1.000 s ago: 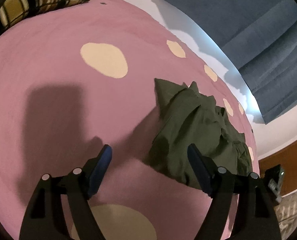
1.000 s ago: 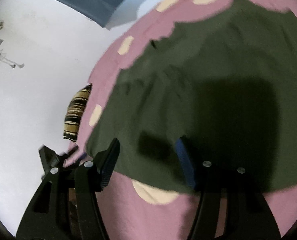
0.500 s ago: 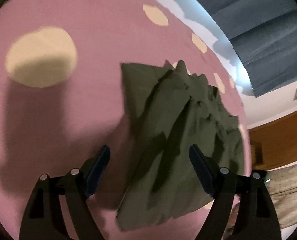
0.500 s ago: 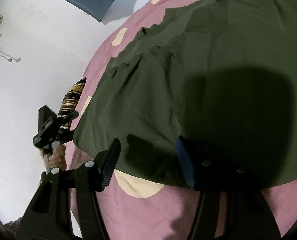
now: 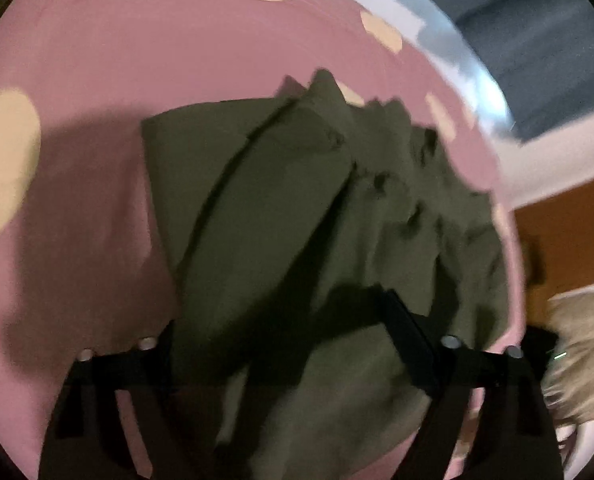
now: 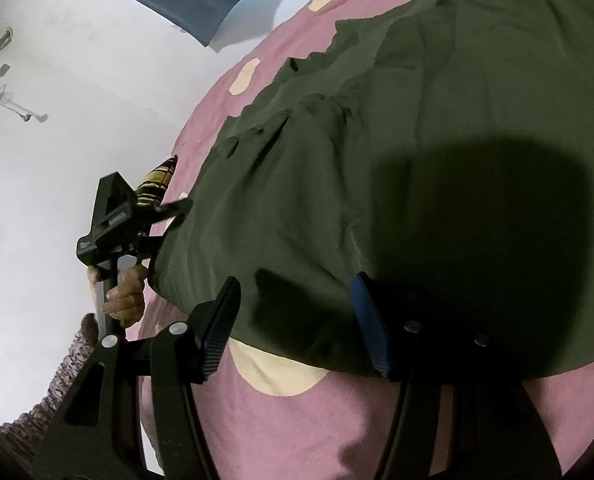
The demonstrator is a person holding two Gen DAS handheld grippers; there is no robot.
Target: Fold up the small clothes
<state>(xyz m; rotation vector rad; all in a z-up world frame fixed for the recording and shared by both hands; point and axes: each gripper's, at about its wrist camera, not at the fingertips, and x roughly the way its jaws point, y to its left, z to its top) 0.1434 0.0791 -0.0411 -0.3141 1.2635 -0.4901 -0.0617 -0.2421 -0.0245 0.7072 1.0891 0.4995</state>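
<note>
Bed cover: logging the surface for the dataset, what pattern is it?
Pink bed cover with cream spots; clearest in the left wrist view.

No legible text anywhere. Small pale label on the left gripper (image 6: pixel 165 220) body, seen in right wrist view, too tiny to read.

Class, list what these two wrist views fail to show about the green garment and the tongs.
- Left wrist view: motion blur hides whether the closing left tongs touch the green garment.
- Right wrist view: shadow hides the garment's near hem by the right tongs.
- Both views: garment type unclear, crumpled.
</note>
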